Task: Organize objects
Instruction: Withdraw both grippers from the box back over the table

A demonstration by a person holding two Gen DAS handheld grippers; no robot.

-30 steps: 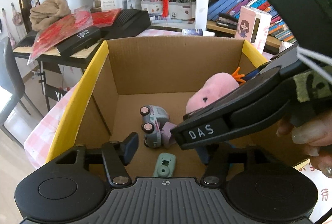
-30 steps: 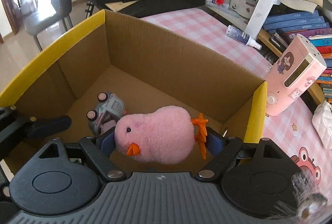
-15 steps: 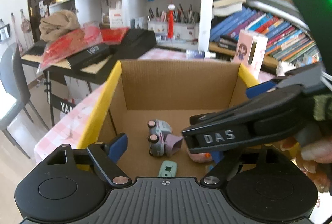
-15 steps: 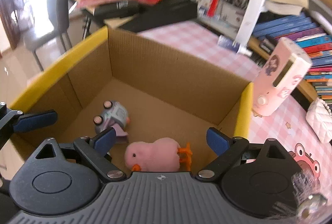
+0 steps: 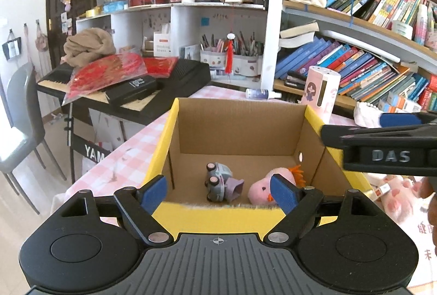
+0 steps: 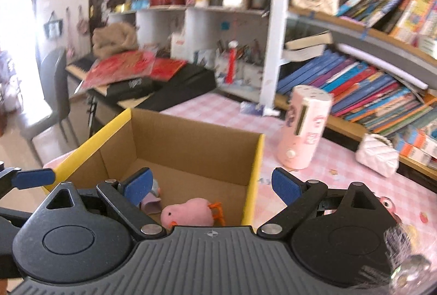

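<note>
Fluffy pink plush chick [image 5: 269, 187] lying on floor of yellow-rimmed brown cardboard box [image 5: 237, 131], beside small grey toy car [image 5: 218, 181], below and ahead of left gripper [image 5: 218, 190] and right gripper [image 6: 211, 183], both jaws spread wide, gripping nothing, pink checked tablecloth [image 6: 341, 172] around box.

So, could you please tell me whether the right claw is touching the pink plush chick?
Apart. The right wrist view shows the right claw open and empty, with the pink plush chick lying below on the box floor.

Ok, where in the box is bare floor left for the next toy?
Free: the back strip of the cardboard box along its far wall, behind the toy car. Crowded: the near half, car beside pink chick.
</note>
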